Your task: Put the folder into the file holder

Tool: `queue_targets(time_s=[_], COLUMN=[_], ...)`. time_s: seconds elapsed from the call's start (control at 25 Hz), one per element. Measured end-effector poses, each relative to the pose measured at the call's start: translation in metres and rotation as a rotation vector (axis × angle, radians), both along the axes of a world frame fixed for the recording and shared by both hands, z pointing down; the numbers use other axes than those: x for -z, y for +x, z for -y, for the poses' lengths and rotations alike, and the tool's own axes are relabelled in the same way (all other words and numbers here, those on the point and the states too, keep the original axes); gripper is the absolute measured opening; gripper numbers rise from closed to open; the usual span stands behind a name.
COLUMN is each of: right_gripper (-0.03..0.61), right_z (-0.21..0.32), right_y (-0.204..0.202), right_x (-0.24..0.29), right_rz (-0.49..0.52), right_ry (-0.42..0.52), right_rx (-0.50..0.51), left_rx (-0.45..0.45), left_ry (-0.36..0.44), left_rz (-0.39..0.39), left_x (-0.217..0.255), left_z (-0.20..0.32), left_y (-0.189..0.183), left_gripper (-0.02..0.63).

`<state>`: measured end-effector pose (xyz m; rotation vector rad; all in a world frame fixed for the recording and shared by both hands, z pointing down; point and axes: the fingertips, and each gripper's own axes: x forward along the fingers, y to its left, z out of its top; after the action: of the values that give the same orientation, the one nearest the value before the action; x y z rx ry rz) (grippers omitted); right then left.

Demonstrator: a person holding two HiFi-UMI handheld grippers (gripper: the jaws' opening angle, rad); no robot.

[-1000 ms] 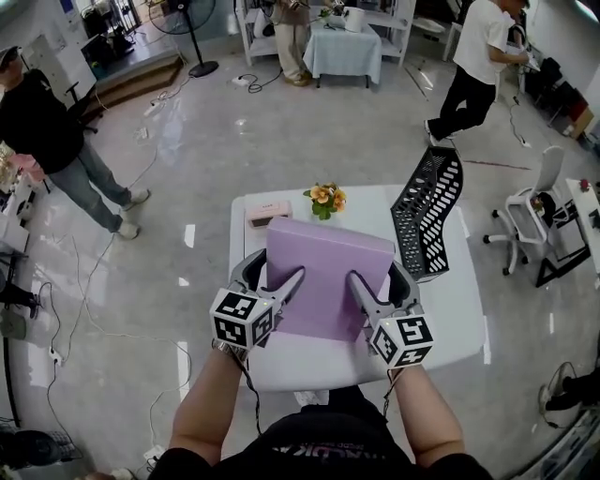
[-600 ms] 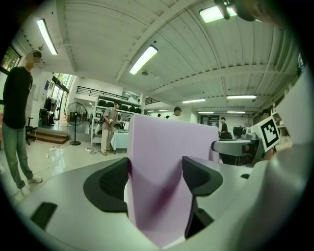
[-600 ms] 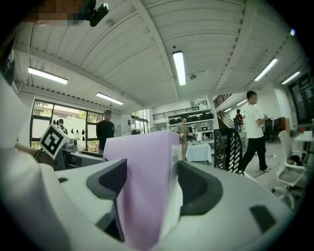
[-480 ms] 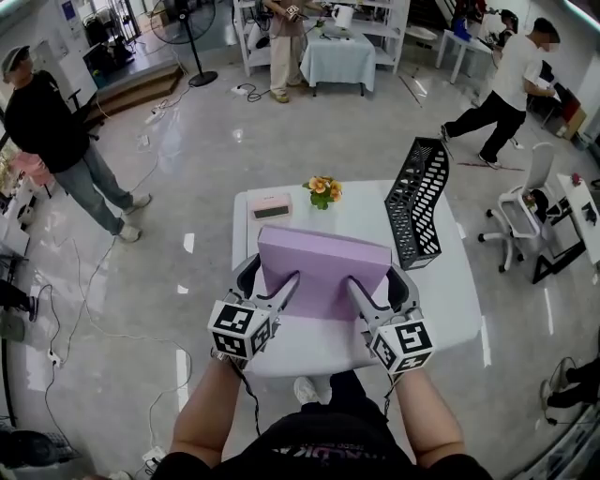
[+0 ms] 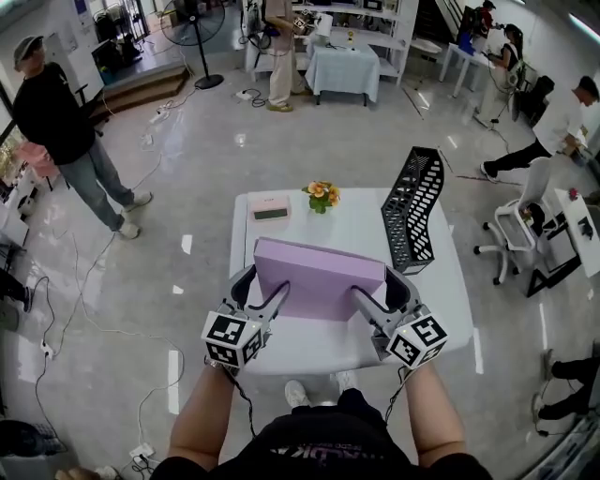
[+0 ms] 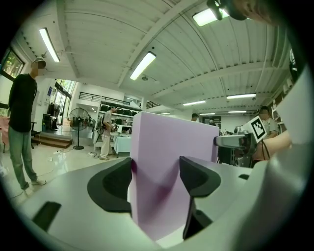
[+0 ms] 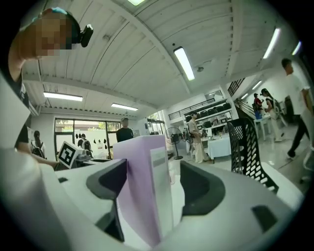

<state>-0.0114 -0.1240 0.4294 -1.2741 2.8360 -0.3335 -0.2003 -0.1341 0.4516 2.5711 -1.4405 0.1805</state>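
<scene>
- Left tool (image 5: 262,286) grips the purple folder (image 5: 319,277); its jaws have just been closing.
- Right tool (image 5: 380,289): jaws apart around the folder.
- Black file holder (image 5: 412,206) stands at the tabletop's (image 5: 356,220) right edge.

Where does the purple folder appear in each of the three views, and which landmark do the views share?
Head view: purple folder at the centre, raised at the near edge of the white table.
Left gripper view: it fills the centre and lower middle.
Right gripper view: just left of centre, low, labelled spine toward the camera.
Shared landmark: the standing fan.
</scene>
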Motion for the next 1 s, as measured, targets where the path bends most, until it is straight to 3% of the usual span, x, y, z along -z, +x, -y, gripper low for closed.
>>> queue_targets(time_s=[0.12,0.32,0.6,0.68,0.8,1.0], right_gripper=[0.328,0.328,0.328,0.315,0.241,0.21], right_z=[0.004,0.008,0.013,0.012,0.006,0.0], right_y=[0.001,-0.019,-0.046,-0.052,-0.059,-0.06], right_x=[0.007,0.011,0.004,0.001,-0.002,-0.003], right_rz=[0.016,-0.045,-0.102,-0.141,-0.169,-0.179], right_ry=[0.015,0.036,0.041,0.065,0.107,0.143], right_rx=[0.099,0.284,0.461,0.484,0.497,0.488], left_rx=[0.02,0.052,0.094,0.113,0.148,0.181], left_ry=[0.003,0.002,0.002,-0.002,-0.007,-0.011], left_rz=[0.004,0.007,0.013,0.015,0.016,0.022], left_x=[0.001,0.001,0.004,0.005,0.003,0.0], left_z=[0.0,-0.002,-0.002,-0.004,-0.007,-0.009], left_y=[0.0,0.0,0.006,0.005,-0.001,-0.003], left_gripper=[0.304,0.302,0.299,0.298,0.298,0.293])
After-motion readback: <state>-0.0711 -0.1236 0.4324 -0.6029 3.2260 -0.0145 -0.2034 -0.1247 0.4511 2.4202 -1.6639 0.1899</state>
